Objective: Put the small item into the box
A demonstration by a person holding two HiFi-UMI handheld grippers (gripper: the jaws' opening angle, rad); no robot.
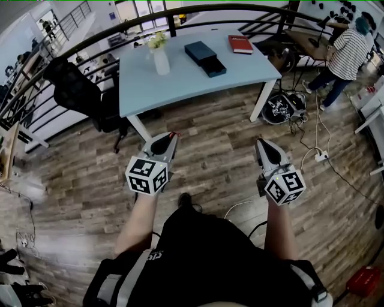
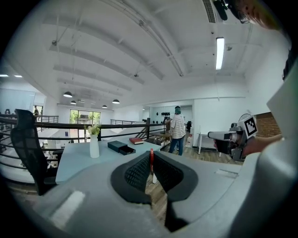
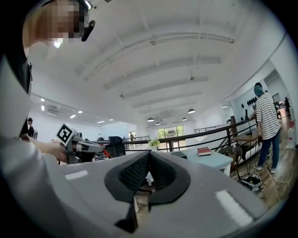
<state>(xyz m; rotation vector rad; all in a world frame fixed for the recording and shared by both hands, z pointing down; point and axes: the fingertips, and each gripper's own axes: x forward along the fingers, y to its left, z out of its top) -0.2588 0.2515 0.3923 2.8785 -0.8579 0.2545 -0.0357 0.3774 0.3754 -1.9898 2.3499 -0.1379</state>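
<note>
A dark box [image 1: 204, 57] with its drawer pulled out lies on the pale blue table [image 1: 180, 84], far ahead of both grippers. In the left gripper view the box [image 2: 120, 147] shows beyond the jaws. My left gripper [image 1: 174, 135] is shut on a thin red small item [image 2: 151, 160], which stands upright between the pads; its red tip [image 1: 174, 134] peeks out in the head view. My right gripper [image 1: 258, 142] is shut with nothing in it [image 3: 149, 155]. Both are held over the wooden floor, short of the table.
On the table stand a white vase with flowers [image 1: 161, 57] and a red book [image 1: 240, 44]. A black office chair [image 1: 78, 90] stands left of it, a railing [image 1: 198, 12] runs behind. A person in a striped shirt [image 1: 348, 54] stands far right, with cables [image 1: 312, 153] on the floor.
</note>
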